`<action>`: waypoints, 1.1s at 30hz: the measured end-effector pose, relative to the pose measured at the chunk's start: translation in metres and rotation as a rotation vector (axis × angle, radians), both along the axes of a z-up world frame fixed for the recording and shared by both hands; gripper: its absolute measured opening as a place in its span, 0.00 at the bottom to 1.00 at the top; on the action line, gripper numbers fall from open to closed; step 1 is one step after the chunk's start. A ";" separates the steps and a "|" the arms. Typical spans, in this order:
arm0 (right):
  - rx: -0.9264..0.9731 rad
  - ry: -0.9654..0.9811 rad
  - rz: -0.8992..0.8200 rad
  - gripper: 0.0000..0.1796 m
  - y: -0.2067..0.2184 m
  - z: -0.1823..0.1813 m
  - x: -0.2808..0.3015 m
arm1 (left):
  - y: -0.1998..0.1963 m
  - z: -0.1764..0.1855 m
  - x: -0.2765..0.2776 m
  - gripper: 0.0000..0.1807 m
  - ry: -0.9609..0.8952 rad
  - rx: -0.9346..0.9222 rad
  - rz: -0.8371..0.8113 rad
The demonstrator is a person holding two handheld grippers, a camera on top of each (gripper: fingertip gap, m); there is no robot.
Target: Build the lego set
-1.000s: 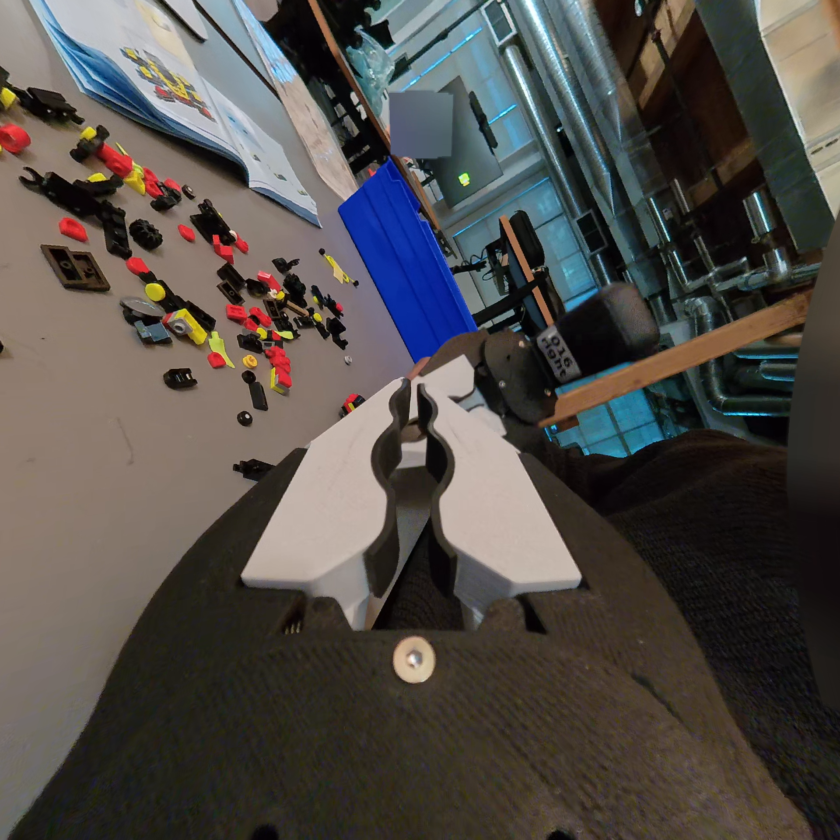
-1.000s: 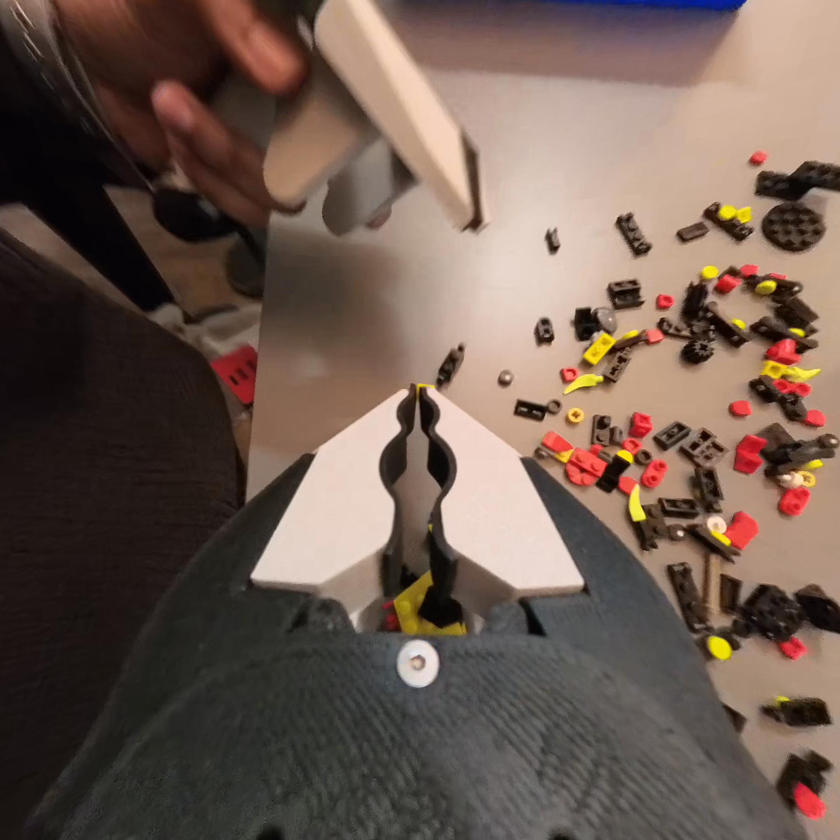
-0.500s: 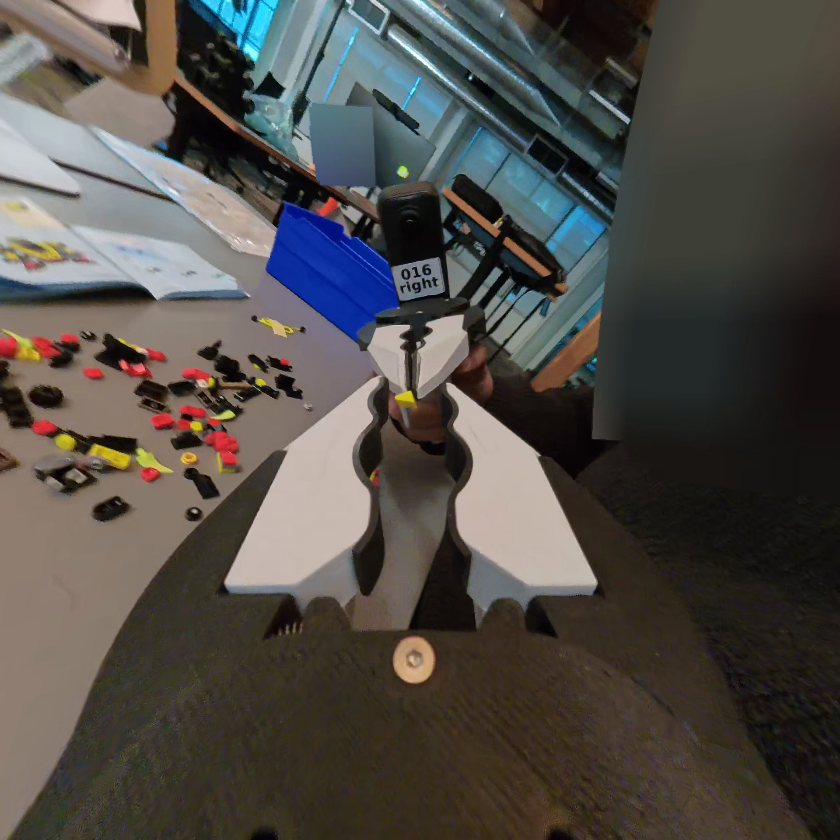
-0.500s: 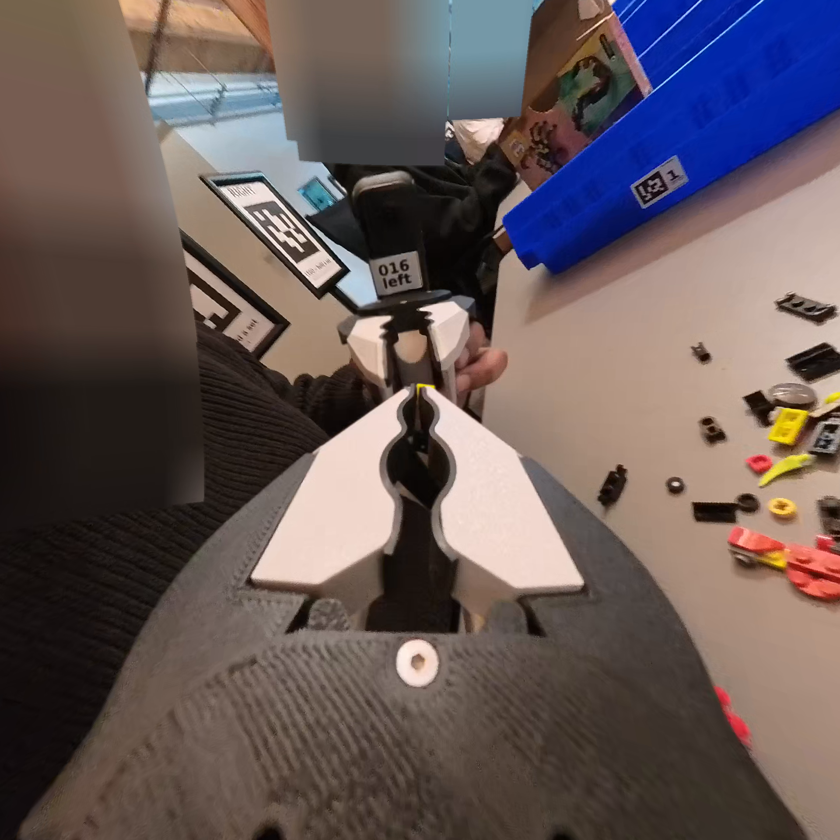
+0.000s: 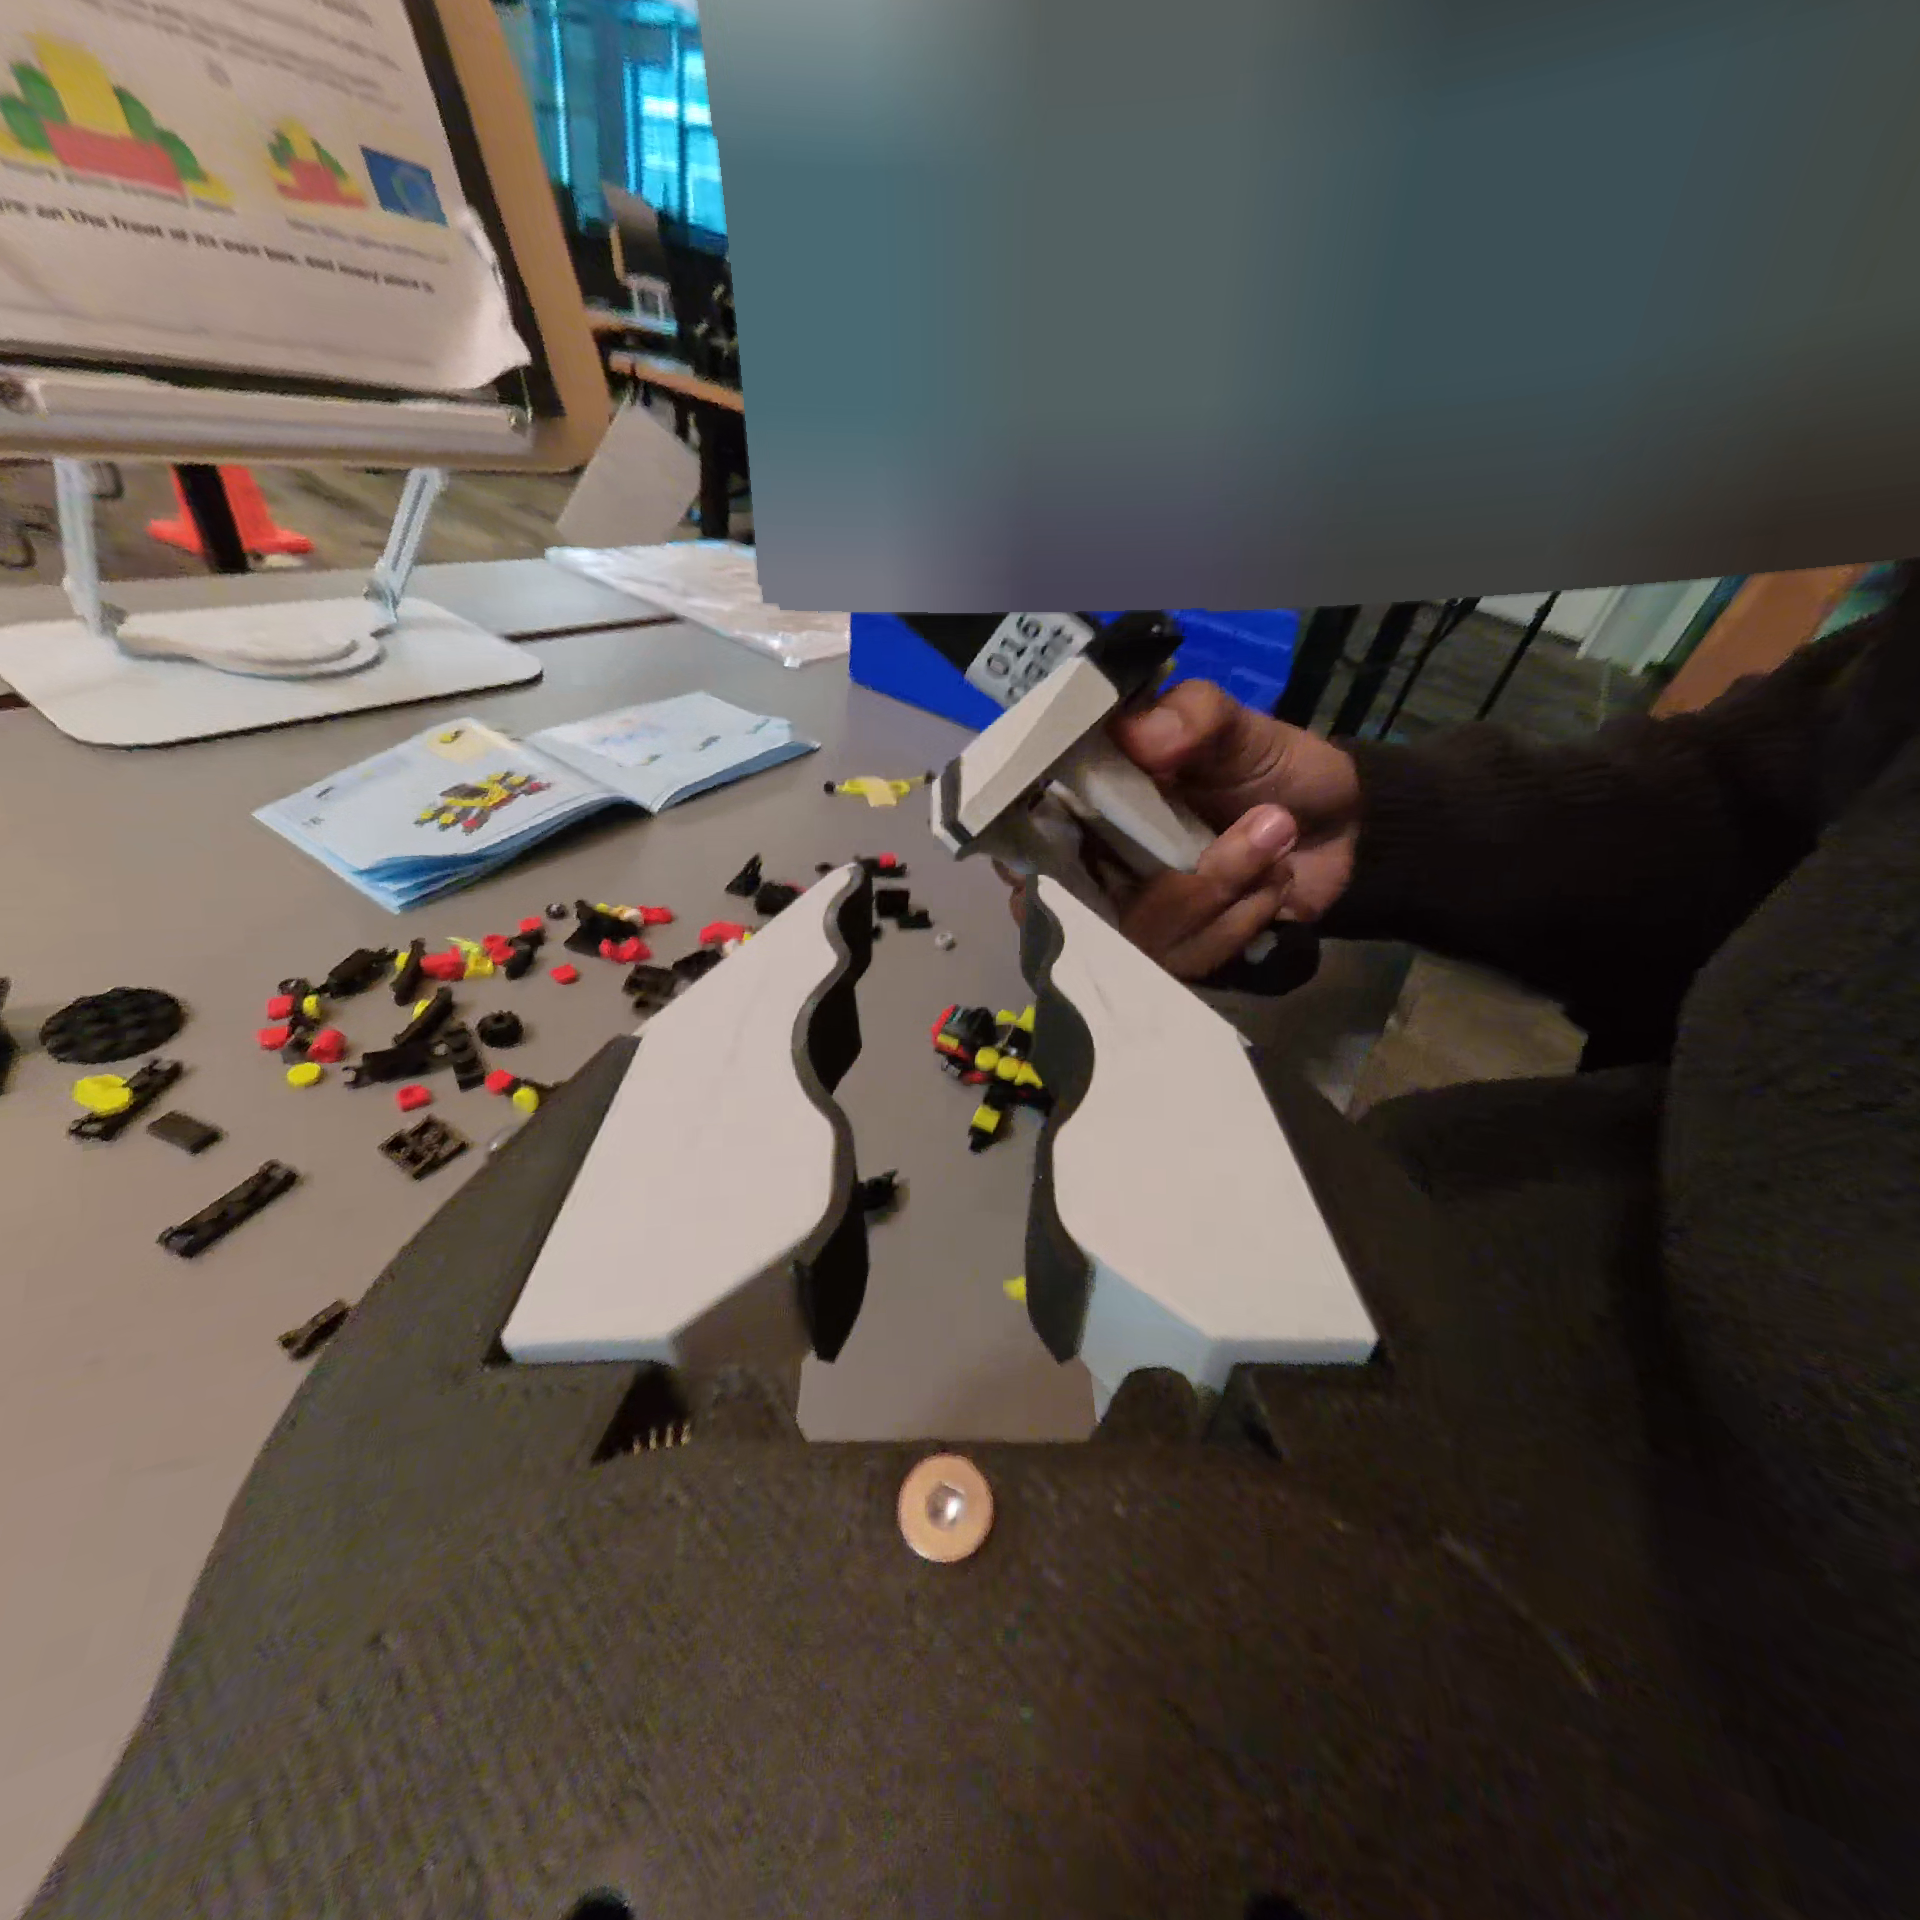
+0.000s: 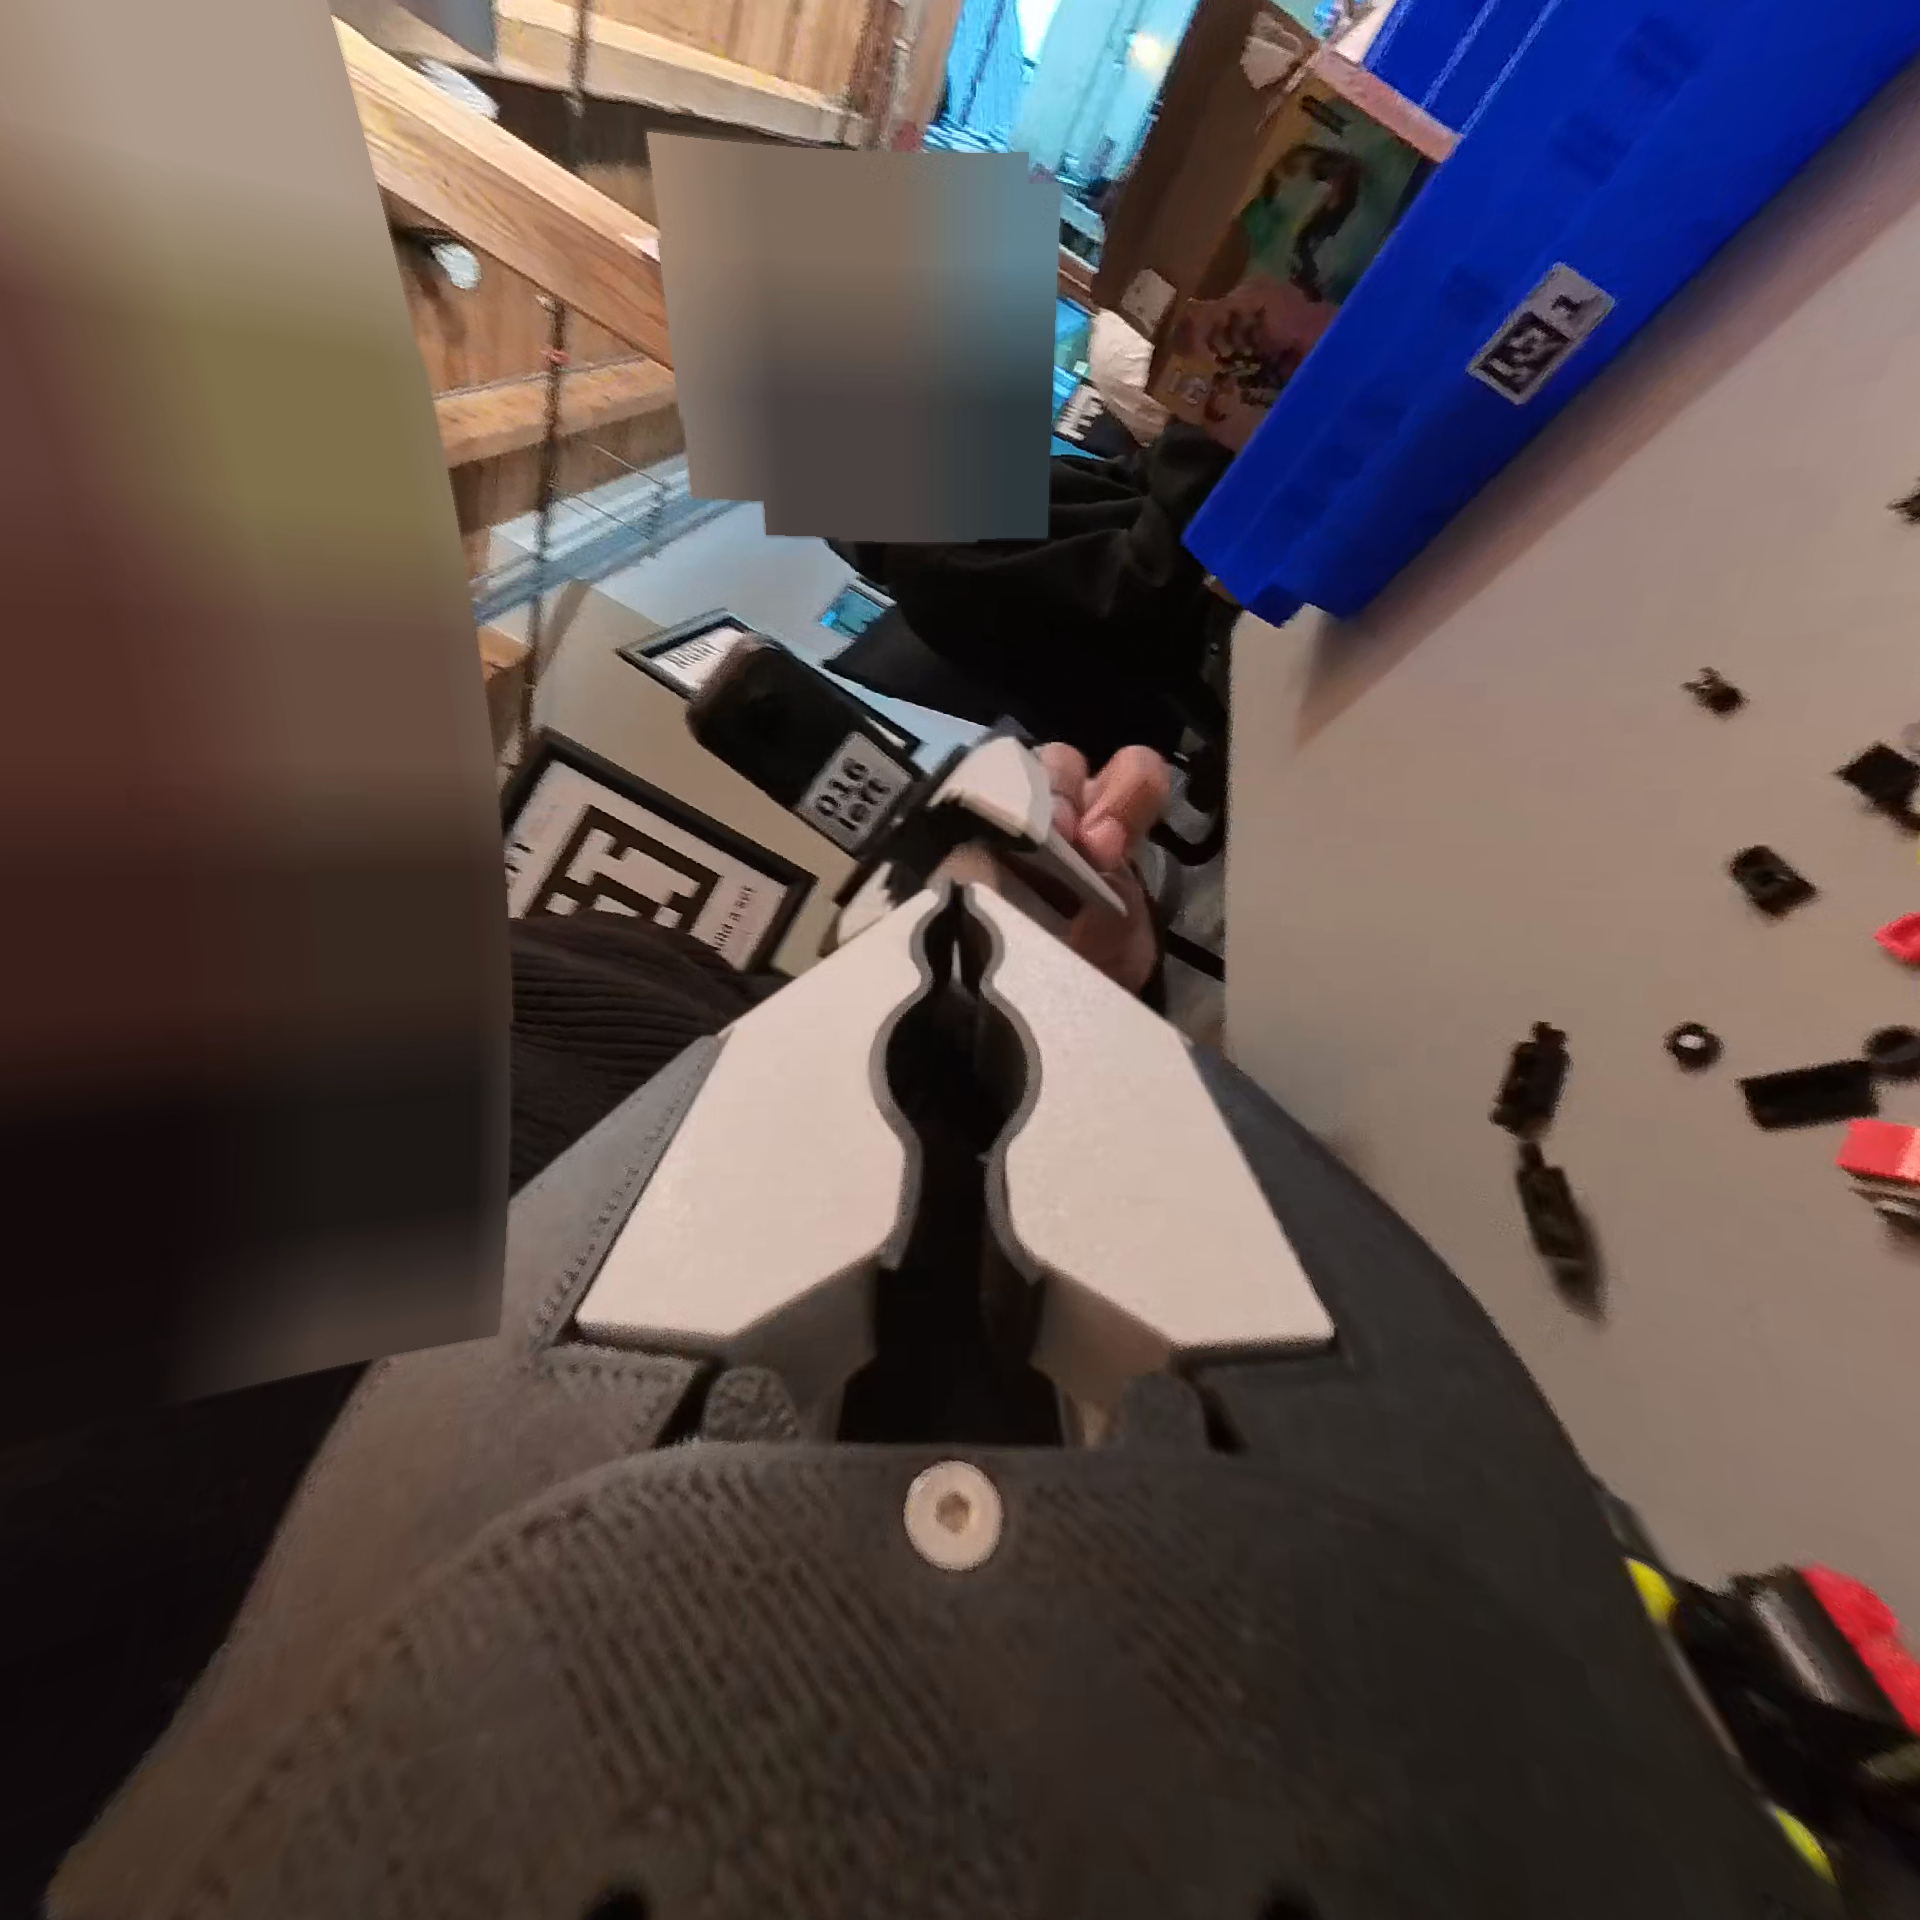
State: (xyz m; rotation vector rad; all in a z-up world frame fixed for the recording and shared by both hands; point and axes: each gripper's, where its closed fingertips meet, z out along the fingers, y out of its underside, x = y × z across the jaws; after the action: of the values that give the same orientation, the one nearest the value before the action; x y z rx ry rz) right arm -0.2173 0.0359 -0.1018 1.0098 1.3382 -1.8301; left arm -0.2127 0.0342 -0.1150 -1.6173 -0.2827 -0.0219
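On the grey surface [image 5: 125, 1382], loose lego pieces [image 5: 416, 1018] lie scattered from 9 to 12 o'clock, an open instruction booklet [image 5: 520, 800] behind them. Left tool [image 5: 940, 904] hovers with fingers apart, empty; a small red-yellow-black sub-assembly [image 5: 987, 1049] shows through the gap. At 1 o'clock, right tool [image 6: 961, 904] pressed together; whether it pins a piece, cannot tell. Judgement: lower left tool squarely over the sub-assembly, close gently, avoid scattering neighbours
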 end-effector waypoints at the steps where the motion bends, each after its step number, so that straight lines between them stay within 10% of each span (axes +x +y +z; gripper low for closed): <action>1: 0.043 0.017 -0.010 0.00 0.000 -0.005 -0.001 | 0.000 -0.003 -0.002 0.14 -0.003 -0.019 0.010; 18: 0.737 0.427 -0.017 0.00 -0.003 -0.070 0.017 | -0.011 -0.022 -0.037 0.09 -0.251 -0.031 0.123; 33: 0.681 0.356 -0.149 0.00 0.004 -0.067 0.050 | -0.036 -0.017 0.005 0.09 -0.410 0.061 0.086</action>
State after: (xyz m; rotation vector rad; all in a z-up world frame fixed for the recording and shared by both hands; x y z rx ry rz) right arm -0.1678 0.0394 -0.1693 1.1680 2.2507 -1.7421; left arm -0.2079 -0.0016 -0.1324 -1.5298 -0.6609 -0.2963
